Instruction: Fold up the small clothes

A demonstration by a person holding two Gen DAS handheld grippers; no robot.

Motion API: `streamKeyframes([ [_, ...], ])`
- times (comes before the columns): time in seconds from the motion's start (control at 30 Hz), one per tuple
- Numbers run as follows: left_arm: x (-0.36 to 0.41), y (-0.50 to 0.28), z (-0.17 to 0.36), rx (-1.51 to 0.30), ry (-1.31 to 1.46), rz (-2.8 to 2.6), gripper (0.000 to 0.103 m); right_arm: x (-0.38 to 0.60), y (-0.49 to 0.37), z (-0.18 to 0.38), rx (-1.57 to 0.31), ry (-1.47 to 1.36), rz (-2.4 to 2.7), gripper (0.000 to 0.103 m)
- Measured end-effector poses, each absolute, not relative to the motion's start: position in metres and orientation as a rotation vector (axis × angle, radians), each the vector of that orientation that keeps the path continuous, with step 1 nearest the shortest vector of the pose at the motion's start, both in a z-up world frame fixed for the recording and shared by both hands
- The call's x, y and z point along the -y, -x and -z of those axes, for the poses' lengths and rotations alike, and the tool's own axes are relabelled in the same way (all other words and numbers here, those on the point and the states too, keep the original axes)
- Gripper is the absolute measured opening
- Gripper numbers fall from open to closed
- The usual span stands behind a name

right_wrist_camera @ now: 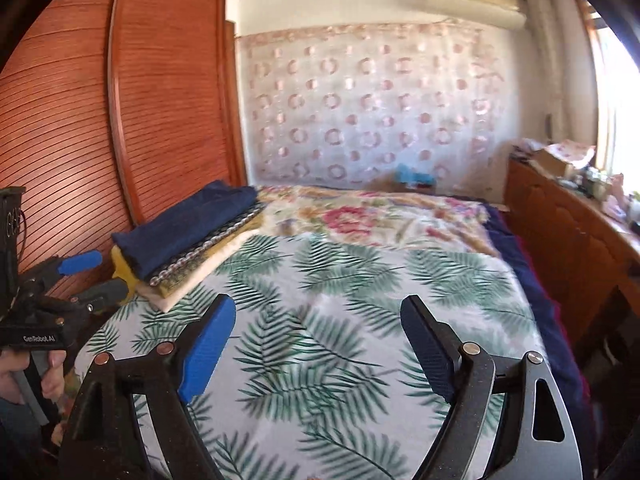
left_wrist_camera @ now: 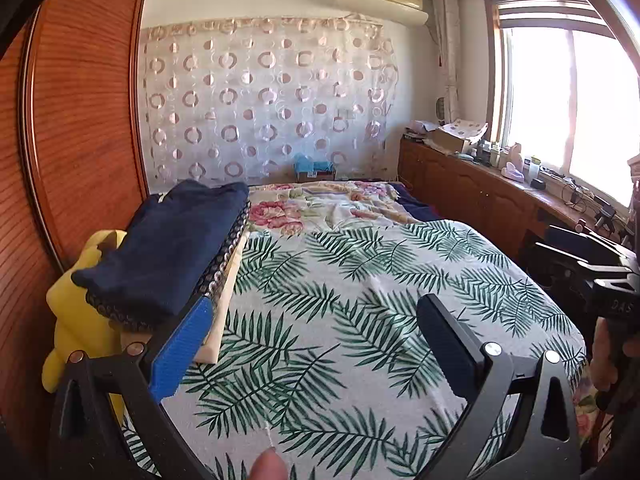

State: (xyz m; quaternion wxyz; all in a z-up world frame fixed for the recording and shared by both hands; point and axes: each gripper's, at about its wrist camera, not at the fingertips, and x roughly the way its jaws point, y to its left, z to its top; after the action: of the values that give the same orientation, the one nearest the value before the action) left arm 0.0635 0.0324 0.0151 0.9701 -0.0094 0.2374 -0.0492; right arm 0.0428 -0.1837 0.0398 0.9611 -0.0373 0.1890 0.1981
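Observation:
A stack of folded clothes lies on the bed's left side, with a dark blue garment (left_wrist_camera: 172,248) on top; it also shows in the right wrist view (right_wrist_camera: 188,228). Under it lie a patterned piece, a yellow piece (left_wrist_camera: 76,316) and a cream piece. My left gripper (left_wrist_camera: 316,320) is open and empty above the leaf-print sheet (left_wrist_camera: 360,300), its blue left finger (left_wrist_camera: 184,352) beside the stack. My right gripper (right_wrist_camera: 320,328) is open and empty over the same sheet (right_wrist_camera: 320,300). The left gripper also shows at the left edge of the right wrist view (right_wrist_camera: 92,276).
A wooden wardrobe (left_wrist_camera: 80,120) stands left of the bed. A floral blanket (left_wrist_camera: 328,204) covers the far part of the bed. A wooden cabinet (left_wrist_camera: 480,192) with clutter runs under the window on the right. A patterned curtain (left_wrist_camera: 264,100) hangs behind.

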Motion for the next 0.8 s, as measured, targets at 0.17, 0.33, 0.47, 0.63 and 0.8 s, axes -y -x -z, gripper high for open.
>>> streamKeyframes([
  [0.17,-0.018,-0.055,-0.033,-0.464,0.023,0.113,0.102,0.200,-0.009,-0.054,-0.333,0.037,-0.342,0.086],
  [0.33,-0.007,-0.046,-0.043,-0.445,0.018,0.128,0.102,0.213,0.025,-0.065,-0.281,0.022,-0.302,0.086],
  [0.47,-0.004,-0.041,-0.048,-0.424,0.022,0.126,0.102,0.211,0.038,-0.065,-0.269,0.025,-0.284,0.086],
  [0.63,-0.003,-0.039,-0.048,-0.419,0.016,0.118,0.102,0.208,0.035,-0.058,-0.267,0.026,-0.279,0.086],
  [0.8,-0.003,-0.037,-0.048,-0.420,0.022,0.110,0.102,0.209,0.029,-0.056,-0.269,0.021,-0.282,0.086],
])
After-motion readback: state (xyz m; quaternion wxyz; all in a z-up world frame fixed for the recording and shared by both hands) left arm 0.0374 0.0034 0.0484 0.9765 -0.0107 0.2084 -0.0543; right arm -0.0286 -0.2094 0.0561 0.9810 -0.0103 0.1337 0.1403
